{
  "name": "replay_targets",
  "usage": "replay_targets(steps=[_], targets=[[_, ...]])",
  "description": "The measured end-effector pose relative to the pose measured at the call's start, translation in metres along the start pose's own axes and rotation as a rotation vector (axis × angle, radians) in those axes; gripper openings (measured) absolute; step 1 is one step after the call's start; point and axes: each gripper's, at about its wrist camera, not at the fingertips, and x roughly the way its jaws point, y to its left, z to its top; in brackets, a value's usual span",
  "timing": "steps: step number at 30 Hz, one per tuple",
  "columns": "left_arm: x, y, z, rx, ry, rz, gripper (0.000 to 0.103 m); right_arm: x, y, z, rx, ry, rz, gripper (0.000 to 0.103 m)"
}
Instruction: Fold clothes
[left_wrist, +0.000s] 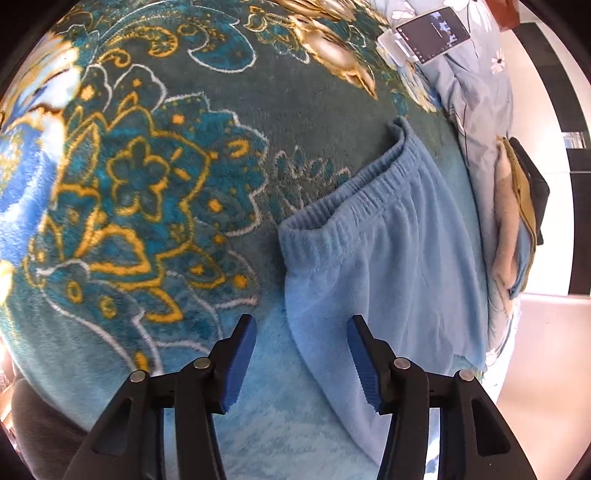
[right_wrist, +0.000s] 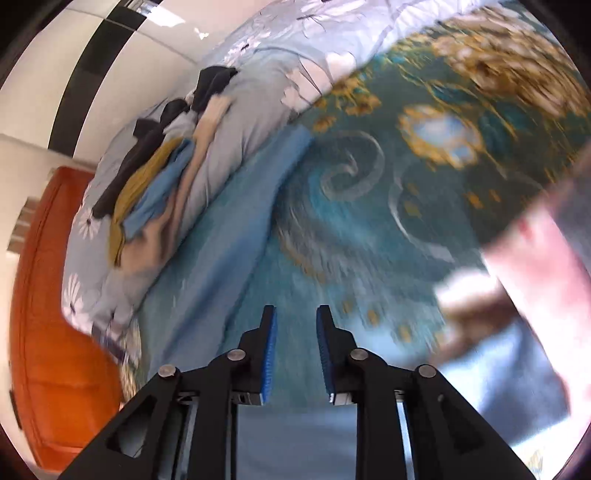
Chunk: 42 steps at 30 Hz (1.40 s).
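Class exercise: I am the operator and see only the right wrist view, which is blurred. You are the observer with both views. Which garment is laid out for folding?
Observer: Light blue fleece trousers, lying flat on the patterned blanket.
Operator: Can you see the waistband?
Observer: Yes, the elastic waistband is at the far end from the left gripper, gaping a little.
Operator: Is the left gripper holding them?
Observer: No. Its jaws stand open over the trousers' near edge, gripping nothing.
Operator: Anything else on the bed?
Observer: A phone lies at the far end, on the flowered duvet.
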Motion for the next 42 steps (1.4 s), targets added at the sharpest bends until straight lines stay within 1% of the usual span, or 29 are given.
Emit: replay_targets(steps=[2, 5, 6, 8, 9, 10, 11, 13, 16, 17, 18, 19, 22, 24, 26, 29, 31, 33, 36, 38, 40, 42], targets=[[0.004, 0.0, 0.004, -0.025, -0.001, -0.021, 0.056, -0.018, -0.015, -0.028, -0.001, 0.039, 0.002, 0.025], [0.009, -0.001, 0.01, -0.05, -0.018, -0.025, 0.056, -0.04, -0.044, -0.07, 0.021, 0.071, -0.039, 0.028], [0.01, -0.001, 0.011, -0.056, -0.029, -0.028, 0.054, -0.04, -0.049, -0.074, 0.032, 0.067, -0.038, 0.032], [0.008, 0.001, 0.013, -0.079, -0.044, -0.026, 0.054, -0.035, -0.055, -0.077, 0.057, 0.05, -0.028, 0.04], [0.007, 0.002, 0.013, -0.091, -0.051, -0.024, 0.051, -0.033, -0.058, -0.078, 0.069, 0.042, -0.022, 0.04], [0.006, 0.003, 0.014, -0.103, -0.058, -0.022, 0.041, -0.031, -0.061, -0.079, 0.082, 0.033, -0.017, 0.04], [0.004, 0.004, 0.015, -0.116, -0.065, -0.02, 0.036, -0.028, -0.064, -0.08, 0.094, 0.025, -0.012, 0.04], [0.003, 0.008, 0.016, -0.141, -0.069, -0.036, 0.022, -0.024, -0.07, -0.083, 0.119, 0.008, -0.001, 0.04], [-0.002, 0.011, 0.015, -0.167, -0.087, -0.062, 0.009, -0.017, -0.078, -0.087, 0.156, -0.017, 0.015, 0.04], [-0.004, 0.011, 0.014, -0.17, -0.095, -0.069, 0.007, -0.014, -0.081, -0.088, 0.169, -0.026, 0.02, 0.031], [-0.01, 0.01, 0.012, -0.165, -0.109, -0.07, 0.006, -0.012, -0.084, -0.089, 0.181, -0.034, 0.026, 0.008], [-0.016, 0.01, 0.01, -0.156, -0.126, -0.069, 0.005, -0.012, -0.083, -0.088, 0.195, -0.041, 0.036, 0.004], [-0.042, 0.01, 0.001, -0.143, -0.177, -0.087, 0.005, -0.024, -0.07, -0.08, 0.166, -0.059, 0.069, 0.003], [-0.061, 0.011, -0.005, -0.14, -0.213, -0.109, 0.005, -0.041, -0.057, -0.077, 0.122, -0.085, 0.085, 0.003], [-0.076, 0.015, -0.014, -0.121, -0.222, -0.128, 0.005, -0.059, -0.045, -0.074, 0.074, -0.113, 0.099, 0.003], [-0.08, 0.025, -0.037, -0.102, -0.204, -0.107, 0.005, -0.077, -0.039, -0.072, 0.066, -0.137, 0.108, 0.003], [-0.076, 0.033, -0.037, -0.142, -0.156, -0.107, 0.005, -0.078, -0.032, -0.063, 0.061, -0.152, 0.106, 0.003], [-0.068, 0.034, -0.036, -0.197, -0.132, -0.134, 0.005, -0.078, -0.025, -0.054, 0.056, -0.166, 0.105, 0.003], [-0.076, 0.021, -0.033, -0.213, -0.132, -0.183, 0.005, -0.074, -0.007, -0.033, 0.051, -0.185, 0.111, 0.003], [-0.078, 0.007, -0.021, -0.223, -0.126, -0.204, 0.005, -0.068, 0.016, -0.015, 0.033, -0.197, 0.104, 0.003], [-0.077, -0.006, -0.009, -0.246, -0.114, -0.232, 0.005, -0.056, 0.043, 0.009, 0.003, -0.199, 0.079, 0.003], [-0.072, -0.017, 0.006, -0.267, -0.099, -0.23, 0.005, -0.038, 0.072, 0.037, -0.026, -0.194, 0.047, 0.003]])
